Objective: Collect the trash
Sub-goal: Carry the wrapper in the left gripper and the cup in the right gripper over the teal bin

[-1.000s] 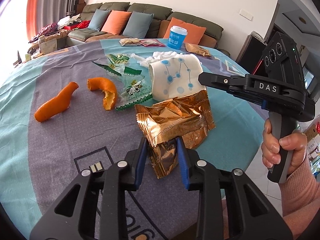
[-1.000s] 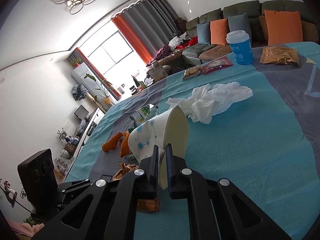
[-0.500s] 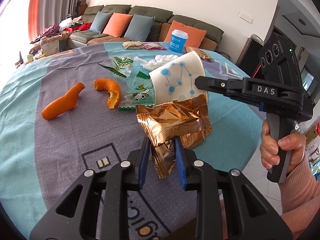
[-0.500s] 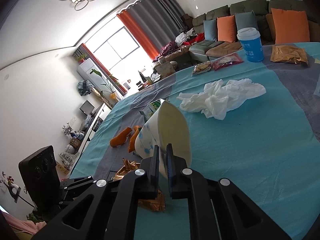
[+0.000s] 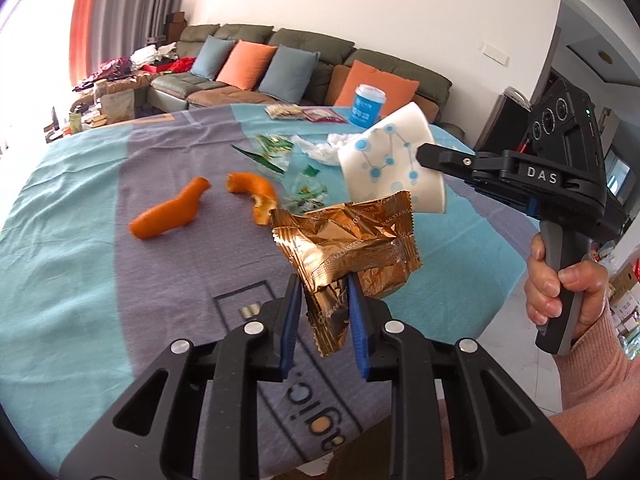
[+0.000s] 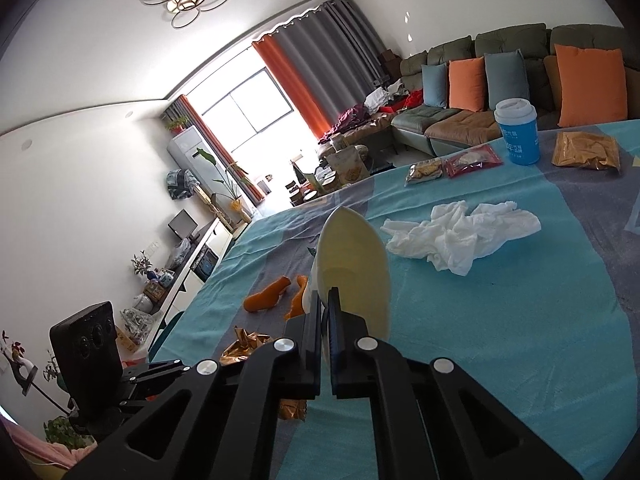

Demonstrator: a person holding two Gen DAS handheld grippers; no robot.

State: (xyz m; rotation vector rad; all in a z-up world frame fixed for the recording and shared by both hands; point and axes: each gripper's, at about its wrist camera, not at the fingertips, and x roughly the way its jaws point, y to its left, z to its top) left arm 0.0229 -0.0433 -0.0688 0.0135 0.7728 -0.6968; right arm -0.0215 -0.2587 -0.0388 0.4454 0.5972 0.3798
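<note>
My left tongs [image 5: 323, 307] are closed on the lower corner of the crumpled gold wrapper [image 5: 347, 236], lifted clear of the table [image 5: 80, 216]. My right tongs [image 6: 325, 320] pinch the rim of the white paper cup [image 6: 352, 264], tipped on its side in the air just behind the wrapper, its mouth toward the right camera; I see nothing inside. My right hand [image 5: 568, 292] grips the handle upright. Two orange peels [image 5: 172, 212] and a tissue [image 6: 460, 236] lie on the table.
</note>
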